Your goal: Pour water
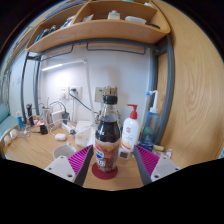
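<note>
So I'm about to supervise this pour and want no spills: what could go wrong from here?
The dark bottle stands between the gripper fingers, apparently ungripped; closing off-centre could tip it, since it is tall and narrow. A white pump bottle stands close beside it and might get knocked when the bottle is lifted or tilted. Whether the red cap is sealed cannot be told, so nothing may pour.

gripper-mounted view looks forward, close over a desk (40,150).
</note>
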Motion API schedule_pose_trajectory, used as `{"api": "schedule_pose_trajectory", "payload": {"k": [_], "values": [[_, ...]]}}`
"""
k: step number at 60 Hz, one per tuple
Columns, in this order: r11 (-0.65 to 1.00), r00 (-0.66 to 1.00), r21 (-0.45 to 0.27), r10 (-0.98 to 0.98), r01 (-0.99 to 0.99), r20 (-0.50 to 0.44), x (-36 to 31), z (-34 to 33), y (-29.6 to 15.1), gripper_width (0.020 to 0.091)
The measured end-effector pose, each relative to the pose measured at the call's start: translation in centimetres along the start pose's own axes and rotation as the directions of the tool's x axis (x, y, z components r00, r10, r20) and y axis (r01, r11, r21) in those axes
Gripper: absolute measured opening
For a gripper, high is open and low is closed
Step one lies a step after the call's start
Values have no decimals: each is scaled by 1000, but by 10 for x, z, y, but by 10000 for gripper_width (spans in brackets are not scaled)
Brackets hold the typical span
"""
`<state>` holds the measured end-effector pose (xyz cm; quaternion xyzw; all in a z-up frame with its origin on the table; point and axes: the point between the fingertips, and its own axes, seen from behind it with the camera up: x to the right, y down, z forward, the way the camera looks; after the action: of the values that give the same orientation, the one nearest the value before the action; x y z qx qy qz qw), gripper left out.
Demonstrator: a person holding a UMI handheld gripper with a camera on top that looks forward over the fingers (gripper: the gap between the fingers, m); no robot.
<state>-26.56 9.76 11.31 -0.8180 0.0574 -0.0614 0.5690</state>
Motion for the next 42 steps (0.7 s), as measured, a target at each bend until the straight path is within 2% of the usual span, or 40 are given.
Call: {"api": "schedule_pose_trajectory", "payload": {"k": [8,21,42], "values": [[1000,999,14,24,-24,-45,3,-46,-8,830],[997,996,48,67,-63,-66,4,-112,-26,832],[987,990,121,114,-103,-85,22,-179,-36,835]]}}
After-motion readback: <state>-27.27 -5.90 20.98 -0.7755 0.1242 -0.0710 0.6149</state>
